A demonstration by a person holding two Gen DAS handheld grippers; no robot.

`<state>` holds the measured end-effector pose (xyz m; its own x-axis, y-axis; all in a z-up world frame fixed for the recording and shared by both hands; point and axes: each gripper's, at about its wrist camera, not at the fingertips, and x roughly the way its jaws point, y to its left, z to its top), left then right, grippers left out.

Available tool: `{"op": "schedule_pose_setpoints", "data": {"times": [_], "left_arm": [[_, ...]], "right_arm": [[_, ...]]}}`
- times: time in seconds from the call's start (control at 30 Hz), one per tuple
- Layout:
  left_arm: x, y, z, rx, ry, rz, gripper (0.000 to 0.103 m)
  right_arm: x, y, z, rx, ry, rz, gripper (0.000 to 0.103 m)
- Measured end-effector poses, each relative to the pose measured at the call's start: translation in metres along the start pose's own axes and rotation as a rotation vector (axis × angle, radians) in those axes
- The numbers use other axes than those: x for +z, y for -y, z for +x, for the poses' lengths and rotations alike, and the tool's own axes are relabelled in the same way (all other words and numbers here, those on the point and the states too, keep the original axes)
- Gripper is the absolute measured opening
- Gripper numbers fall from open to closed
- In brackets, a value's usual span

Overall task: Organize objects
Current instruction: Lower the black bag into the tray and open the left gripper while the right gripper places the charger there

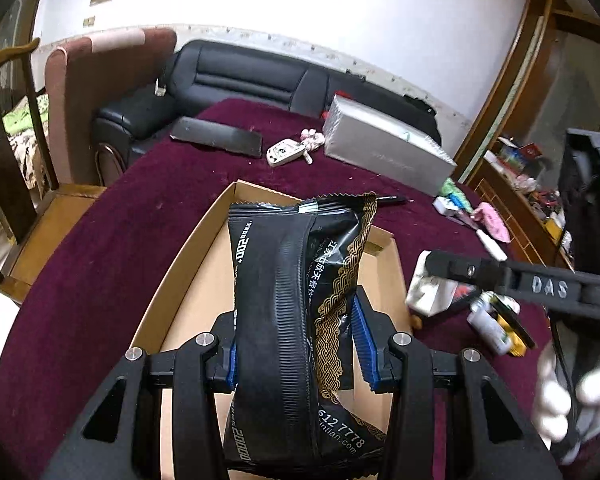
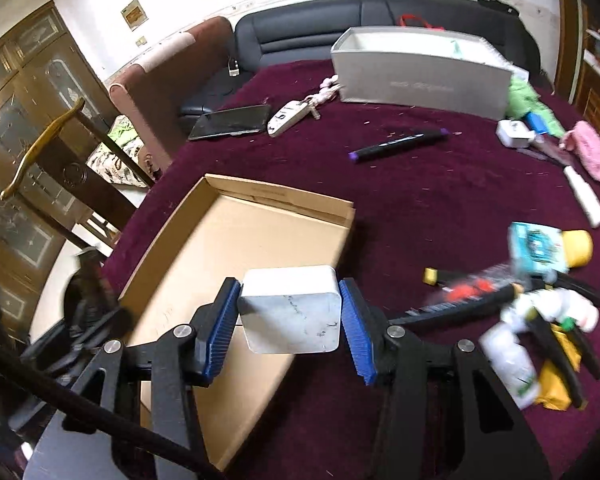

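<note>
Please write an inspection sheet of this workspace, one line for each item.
Surface: maroon tablecloth.
Job's things: open cardboard tray; black snack packet; white block.
Clutter: marker pen, phone, key fob, grey box, bottles.
Grippers: left gripper shut on the packet; right gripper shut on the block.
Cables: nothing seen.
Surroundings: black sofa, wooden chair.

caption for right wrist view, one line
Right claw grips a white block above the cardboard tray.
</note>
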<state>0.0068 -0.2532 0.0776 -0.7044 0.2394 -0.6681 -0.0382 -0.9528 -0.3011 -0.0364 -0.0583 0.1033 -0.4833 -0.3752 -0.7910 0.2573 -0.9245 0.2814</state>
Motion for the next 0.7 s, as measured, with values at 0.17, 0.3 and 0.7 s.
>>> {"op": "schedule_pose_setpoints", "data": {"times": [0.17,0.3,0.7], "left_arm": [[0.017,-0.009,0.044,-0.021,-0.078,-0.051,0.039],[0.026,-0.009,0.067,-0.033,-0.116,-0.072,0.039],[0.032,-0.019,0.095,-0.070,-0.190,-0.122,0.041]], "right_arm": [[0.016,-0.010,0.038,-0.050,-0.033,-0.004,0.049],[0.024,-0.006,0.055,-0.065,-0.048,0.017,0.049],[0.032,0.000,0.064,-0.112,-0.022,0.039,0.050]]}}
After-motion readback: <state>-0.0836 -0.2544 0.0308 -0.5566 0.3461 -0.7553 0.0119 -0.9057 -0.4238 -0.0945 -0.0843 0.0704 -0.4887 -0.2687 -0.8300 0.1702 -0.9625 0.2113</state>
